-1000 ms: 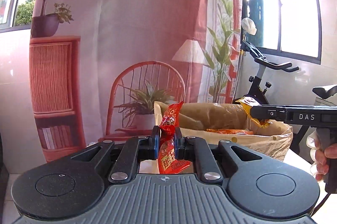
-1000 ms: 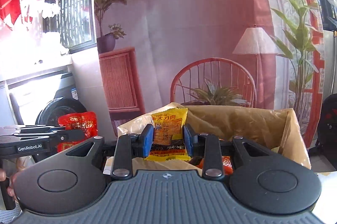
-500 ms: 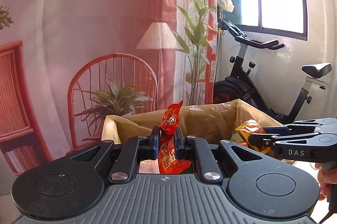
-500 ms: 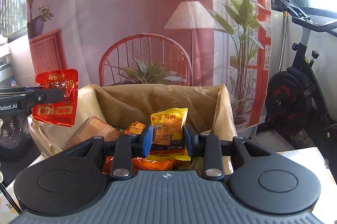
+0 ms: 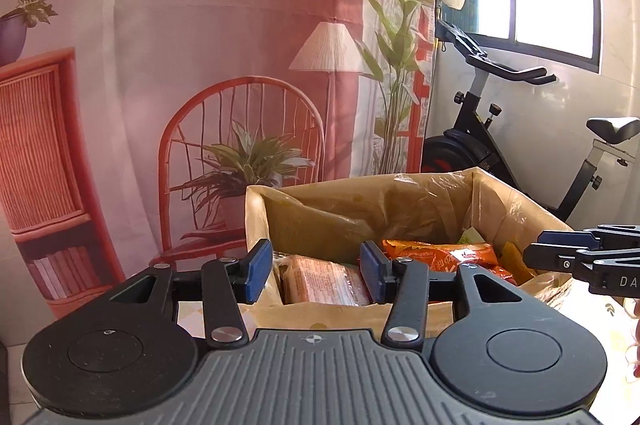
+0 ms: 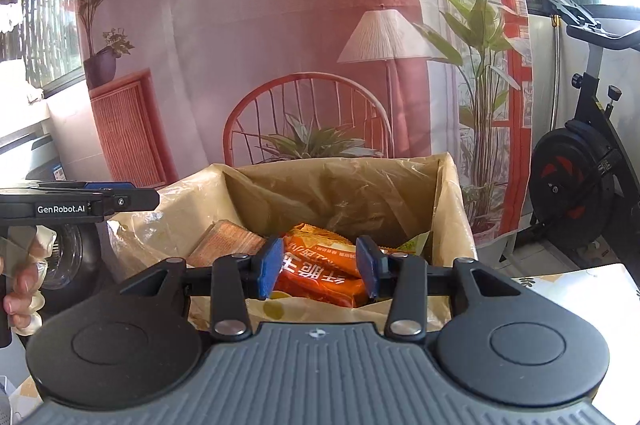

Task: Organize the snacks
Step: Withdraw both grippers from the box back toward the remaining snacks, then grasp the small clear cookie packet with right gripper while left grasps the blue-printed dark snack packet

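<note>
A cardboard box lined with brown plastic point(image 5: 516, 213) point(image 6: 452, 193) holds several snack packets. An orange packet point(image 5: 436, 251) point(image 6: 320, 273) and a brown biscuit pack point(image 5: 320, 281) point(image 6: 228, 239) lie inside. My left gripper point(image 5: 316, 273) is open and empty, just over the box's near rim. My right gripper point(image 6: 320, 265) is open and empty, above the orange packet. Each gripper shows in the other's view, the right one point(image 5: 560, 257) at the right edge, the left one point(image 6: 124, 195) at the left.
An exercise bike point(image 5: 500, 145) point(image 6: 580, 165) stands right of the box. A printed backdrop with a red chair point(image 5: 240, 153) hangs behind. A white surface point(image 6: 580, 289) lies at the box's right.
Both grippers have opened. The red packet left my left gripper and the yellow packet left my right gripper. Both grippers now sit at the box.
</note>
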Tool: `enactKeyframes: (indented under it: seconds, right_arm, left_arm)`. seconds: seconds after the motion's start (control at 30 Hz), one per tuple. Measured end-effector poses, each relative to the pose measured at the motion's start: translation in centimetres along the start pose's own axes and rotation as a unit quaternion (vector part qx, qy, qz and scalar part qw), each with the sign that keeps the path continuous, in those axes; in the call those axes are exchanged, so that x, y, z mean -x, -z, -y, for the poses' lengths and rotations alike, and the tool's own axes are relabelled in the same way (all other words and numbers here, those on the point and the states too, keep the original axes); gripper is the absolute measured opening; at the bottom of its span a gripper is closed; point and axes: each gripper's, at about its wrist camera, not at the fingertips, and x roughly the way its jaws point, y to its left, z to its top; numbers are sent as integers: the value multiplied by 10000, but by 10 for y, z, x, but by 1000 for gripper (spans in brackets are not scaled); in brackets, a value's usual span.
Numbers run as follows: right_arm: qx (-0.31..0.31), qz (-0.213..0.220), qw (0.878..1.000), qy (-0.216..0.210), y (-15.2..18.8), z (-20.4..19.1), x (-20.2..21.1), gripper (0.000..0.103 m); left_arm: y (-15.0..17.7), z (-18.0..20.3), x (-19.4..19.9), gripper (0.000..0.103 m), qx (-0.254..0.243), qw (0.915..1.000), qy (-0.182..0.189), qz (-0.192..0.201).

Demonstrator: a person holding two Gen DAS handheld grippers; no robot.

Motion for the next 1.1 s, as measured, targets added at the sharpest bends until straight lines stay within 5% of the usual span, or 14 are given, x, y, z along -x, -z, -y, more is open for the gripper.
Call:
enactKeyframes:
  seconds: [0.53,0.8,0.97,1.1]
  right_arm:
    - [-43,-289,9979,-573,36,-32,27,46]
    - [-448,-1421,9863,-702,89,-35,9,46]
    - [-863,-2443,9643,-541,125,-28,-17,46]
    - [-1174,-2818,9516,-365,141,-19,-26,46]
  left_arm:
    - [69,-46,53,58,415,9968,-270,-621]
    - [93,-47,49,62,550,9956,-155,-738]
    - [106,-41,48,62,454,9958,-148,-777]
    - [112,-41,47,62,504,9954,-133,-808]
